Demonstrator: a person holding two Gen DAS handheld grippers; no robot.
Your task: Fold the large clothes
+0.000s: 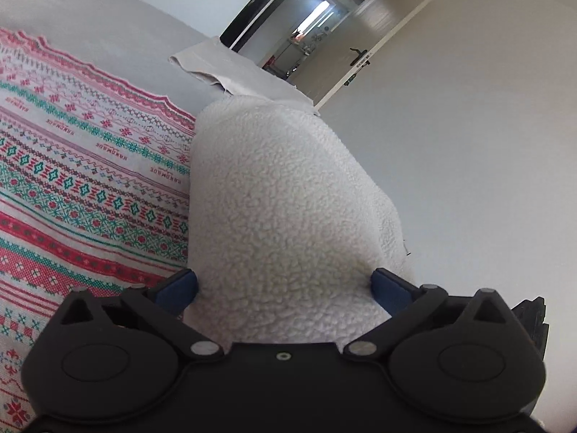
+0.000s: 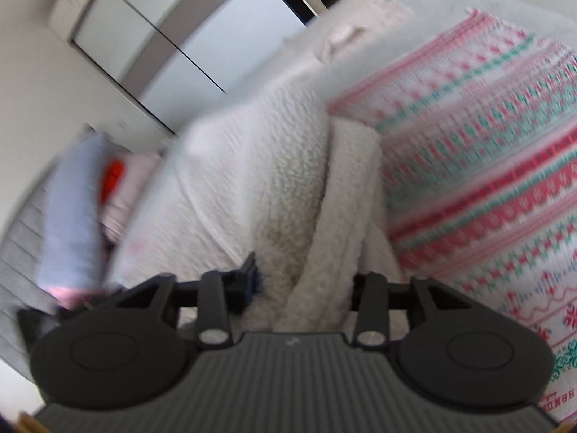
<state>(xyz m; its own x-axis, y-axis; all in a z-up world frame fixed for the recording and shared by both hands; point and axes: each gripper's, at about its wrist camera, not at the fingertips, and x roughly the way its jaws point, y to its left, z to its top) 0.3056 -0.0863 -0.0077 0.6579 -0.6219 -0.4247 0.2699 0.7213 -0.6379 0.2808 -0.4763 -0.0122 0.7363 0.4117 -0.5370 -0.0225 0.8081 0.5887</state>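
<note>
On the bed, over a patterned blanket (image 1: 83, 180) with red and green knit-style bands, both claws have hold of the same white fleece garment (image 1: 281, 209). From the left wrist view, the left claw (image 1: 285, 285) is clamped on a thick bunched fold of the fleece, with a blue pad (image 1: 178, 287) pressed in on each side, and the fabric rises away from the claw in a fat rolled lump that's lifted off the blanket. Behind it there's a beige folded cloth (image 1: 212, 68) lying on the grey bed cover (image 1: 90, 14), and further back a white door (image 1: 378, 47) stands open onto a lit room. The right wrist view is pretty motion-blurred, but the right claw (image 2: 306, 285) is squeezed on another bunch of the garment too, the fleece stuffed between its fingers, one dark finger (image 2: 249, 278) showing on the left and the other mostly buried in fabric. The fleece runs up from that claw in two ridged folds, right beside the blanket's edge. Off to the left there's a blurry pale blue item (image 2: 72, 216) and something pink with an orange patch (image 2: 119, 187), can't tell what those are.
</note>
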